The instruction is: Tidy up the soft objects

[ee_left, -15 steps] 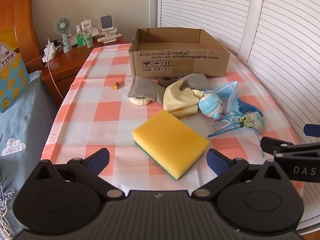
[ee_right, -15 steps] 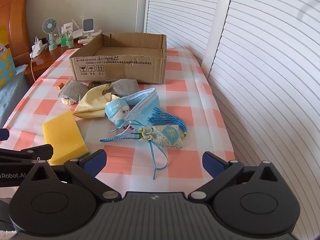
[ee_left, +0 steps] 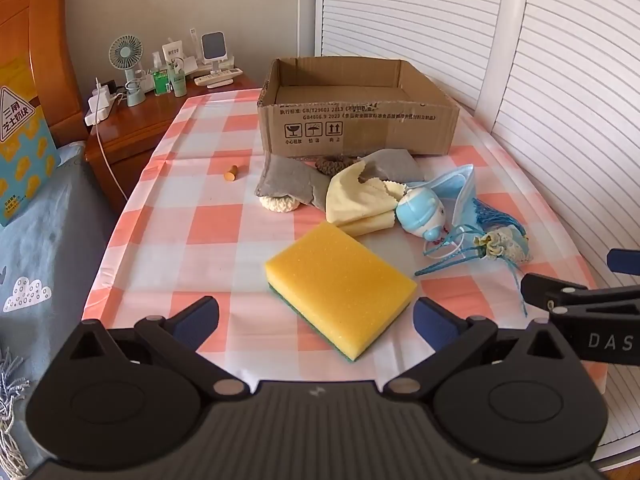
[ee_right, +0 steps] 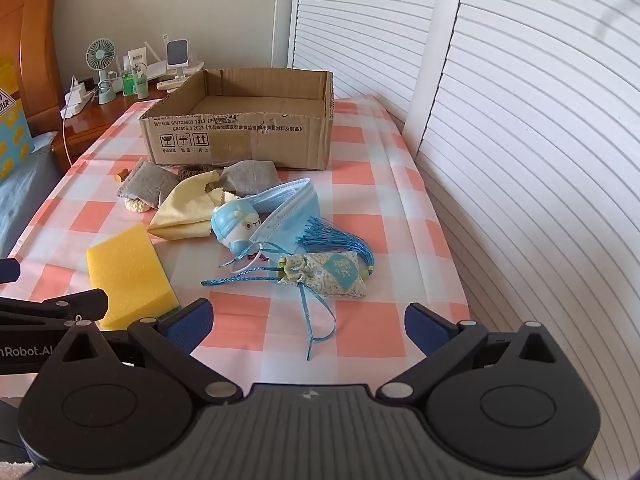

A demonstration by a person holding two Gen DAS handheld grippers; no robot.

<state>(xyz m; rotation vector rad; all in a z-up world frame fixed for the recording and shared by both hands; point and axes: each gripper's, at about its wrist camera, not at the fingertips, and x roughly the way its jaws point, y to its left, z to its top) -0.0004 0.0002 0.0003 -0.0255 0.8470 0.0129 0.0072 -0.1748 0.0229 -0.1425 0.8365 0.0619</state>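
Note:
An empty cardboard box stands at the back of the checked table. In front of it lie grey cloth pouches, a yellow cloth, a blue round toy, a blue face mask, a patterned sachet with blue tassel and a yellow sponge. My left gripper is open and empty, its fingers either side of the sponge's near corner. My right gripper is open and empty, just short of the sachet's ribbon.
A small orange cork lies left of the pouches. A wooden nightstand with a fan, bottles and chargers stands at the back left. A bed with a blue cover is at the left. White louvred doors run along the right.
Both grippers have crept slightly forward toward the objects. Nothing on the table has moved.

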